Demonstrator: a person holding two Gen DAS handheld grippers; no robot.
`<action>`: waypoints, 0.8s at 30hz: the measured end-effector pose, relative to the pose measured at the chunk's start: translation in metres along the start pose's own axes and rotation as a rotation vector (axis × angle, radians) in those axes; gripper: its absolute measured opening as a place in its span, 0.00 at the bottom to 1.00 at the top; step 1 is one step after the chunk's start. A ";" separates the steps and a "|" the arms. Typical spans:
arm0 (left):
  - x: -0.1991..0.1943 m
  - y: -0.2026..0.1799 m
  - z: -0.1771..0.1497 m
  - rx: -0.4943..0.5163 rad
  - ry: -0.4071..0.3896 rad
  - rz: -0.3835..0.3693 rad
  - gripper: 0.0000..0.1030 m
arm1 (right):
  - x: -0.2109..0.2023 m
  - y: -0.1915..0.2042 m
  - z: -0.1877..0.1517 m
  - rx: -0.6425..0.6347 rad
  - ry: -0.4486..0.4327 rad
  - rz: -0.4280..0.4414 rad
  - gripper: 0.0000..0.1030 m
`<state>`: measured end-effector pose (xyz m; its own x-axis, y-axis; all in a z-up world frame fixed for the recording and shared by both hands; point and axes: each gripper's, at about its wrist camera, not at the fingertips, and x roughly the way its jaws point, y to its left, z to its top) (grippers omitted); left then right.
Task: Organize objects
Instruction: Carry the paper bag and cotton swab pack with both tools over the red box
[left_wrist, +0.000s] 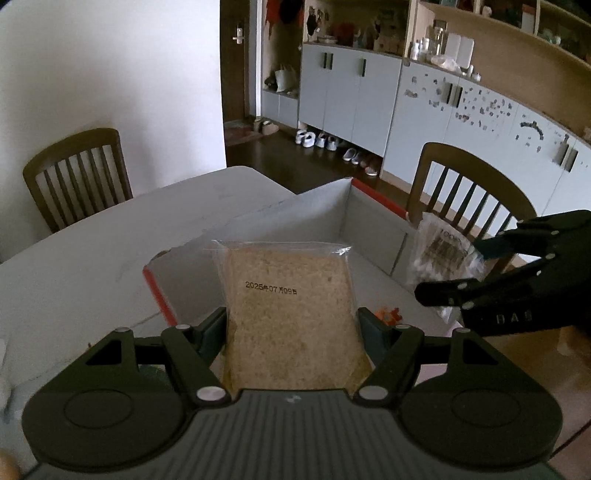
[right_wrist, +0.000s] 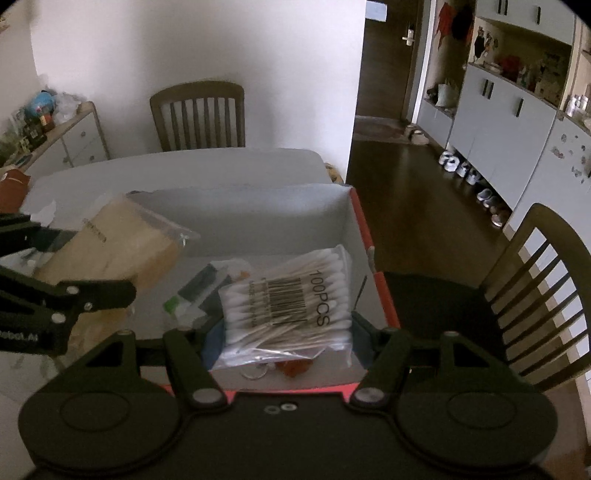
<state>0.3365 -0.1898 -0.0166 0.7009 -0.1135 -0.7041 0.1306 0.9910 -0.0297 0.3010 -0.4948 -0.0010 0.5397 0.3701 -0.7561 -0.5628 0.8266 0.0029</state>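
Observation:
My left gripper (left_wrist: 291, 325) is shut on a clear bag with a brown bread slice (left_wrist: 288, 295), date stamp facing up. It hangs over the near-left part of an open white box with a red rim (left_wrist: 376, 199) on the white table (left_wrist: 110, 258). My right gripper (right_wrist: 284, 332) is shut on a bag of cotton swabs (right_wrist: 291, 299) marked 100PCS, held above the box's (right_wrist: 365, 229) right side. Each view catches the other tool: the right gripper (left_wrist: 447, 267) with the swab bag (left_wrist: 439, 254), and the left gripper (right_wrist: 92, 264) with the bread bag (right_wrist: 118, 243).
Inside the box lie a green-and-white tube (right_wrist: 192, 291), a key ring (right_wrist: 255, 373) and a small orange item (right_wrist: 295, 367). Wooden chairs stand at the far side (right_wrist: 199, 114) and right (right_wrist: 535, 288). A cluttered sideboard (right_wrist: 66, 136) is at left, with cabinets and shoes (right_wrist: 461, 170) beyond.

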 end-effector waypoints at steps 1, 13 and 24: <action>0.005 -0.001 0.003 0.005 0.005 0.001 0.71 | 0.004 -0.001 0.001 -0.007 0.005 0.004 0.65; 0.063 -0.007 0.011 0.055 0.113 0.056 0.71 | 0.055 0.004 0.005 -0.118 0.124 0.038 0.65; 0.090 0.003 0.007 0.020 0.192 0.072 0.72 | 0.086 0.022 0.000 -0.208 0.212 0.077 0.65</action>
<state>0.4047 -0.1974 -0.0756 0.5626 -0.0253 -0.8263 0.1006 0.9942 0.0380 0.3352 -0.4446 -0.0657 0.3599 0.3137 -0.8787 -0.7247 0.6871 -0.0516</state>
